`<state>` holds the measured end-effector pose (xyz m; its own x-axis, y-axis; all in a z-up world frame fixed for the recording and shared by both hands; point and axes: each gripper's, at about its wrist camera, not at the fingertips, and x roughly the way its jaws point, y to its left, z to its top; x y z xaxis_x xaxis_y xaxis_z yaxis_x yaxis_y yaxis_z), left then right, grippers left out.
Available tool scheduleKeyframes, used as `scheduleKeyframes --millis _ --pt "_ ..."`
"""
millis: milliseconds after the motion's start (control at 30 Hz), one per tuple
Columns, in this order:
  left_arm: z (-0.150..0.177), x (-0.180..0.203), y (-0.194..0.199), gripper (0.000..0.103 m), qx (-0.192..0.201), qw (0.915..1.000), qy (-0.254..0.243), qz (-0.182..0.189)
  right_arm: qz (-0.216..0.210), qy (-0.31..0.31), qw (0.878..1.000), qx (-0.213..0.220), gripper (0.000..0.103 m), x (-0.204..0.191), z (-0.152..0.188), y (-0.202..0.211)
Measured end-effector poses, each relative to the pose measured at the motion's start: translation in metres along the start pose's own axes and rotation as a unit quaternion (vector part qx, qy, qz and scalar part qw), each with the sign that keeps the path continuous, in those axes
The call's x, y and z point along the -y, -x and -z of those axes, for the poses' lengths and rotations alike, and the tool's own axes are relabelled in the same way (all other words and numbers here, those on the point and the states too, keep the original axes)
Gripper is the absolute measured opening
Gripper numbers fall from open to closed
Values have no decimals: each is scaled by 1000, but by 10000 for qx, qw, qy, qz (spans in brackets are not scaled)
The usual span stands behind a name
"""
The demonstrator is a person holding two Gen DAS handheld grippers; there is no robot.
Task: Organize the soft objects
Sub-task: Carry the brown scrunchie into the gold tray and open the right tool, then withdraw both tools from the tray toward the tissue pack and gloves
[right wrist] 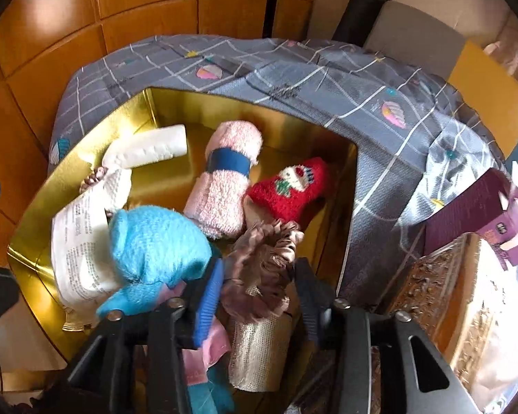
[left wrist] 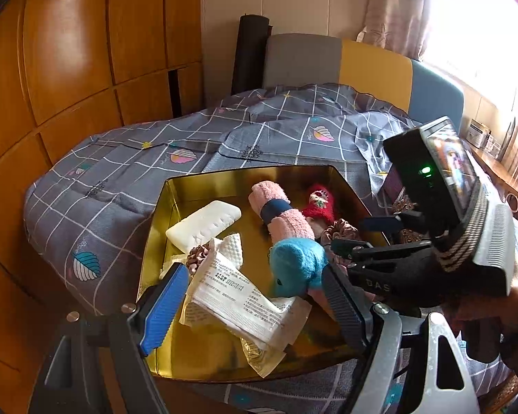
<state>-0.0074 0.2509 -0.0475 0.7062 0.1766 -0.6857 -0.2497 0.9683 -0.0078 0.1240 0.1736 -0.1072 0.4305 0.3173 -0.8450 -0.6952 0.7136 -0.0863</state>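
Observation:
An open gold tin sits on the bed and holds soft things: a pink rolled towel with a blue band, a red knitted sock, a blue plush toy, a white foam pad and a printed white packet. My right gripper points down into the tin's near corner. It is open, with a brown satin scrunchie lying loose between its pads, above a burlap roll. My left gripper hangs wide open over the white packet, holding nothing. The right gripper also shows beside the plush toy.
The tin rests on a grey checked duvet. Wooden wardrobe doors stand close on the left. A purple box and an ornate brown lid lie right of the tin. A second, pinkish scrunchie peeks out by the packet.

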Motion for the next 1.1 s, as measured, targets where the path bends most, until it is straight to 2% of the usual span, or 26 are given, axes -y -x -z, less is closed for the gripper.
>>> scheduleKeyframes --millis 167,367,633,900,1100 --pt "0 1 2 81 24 10000 2 28 106 -44 9997 210 57 0 0 14" --pt "0 3 6 81 65 10000 -42 -23 237 -192 9984 467 61 4 -1 31" --pt "-2 9 15 81 209 9997 -160 9 413 -459 9924 1063 72 13 1 74" --pt "-6 21 25 81 351 9988 -347 72 615 -931 9785 1733 79 50 18 129" --pt "-10 34 32 81 433 9976 -525 119 1037 -1328 9658 1971 80 92 44 163"
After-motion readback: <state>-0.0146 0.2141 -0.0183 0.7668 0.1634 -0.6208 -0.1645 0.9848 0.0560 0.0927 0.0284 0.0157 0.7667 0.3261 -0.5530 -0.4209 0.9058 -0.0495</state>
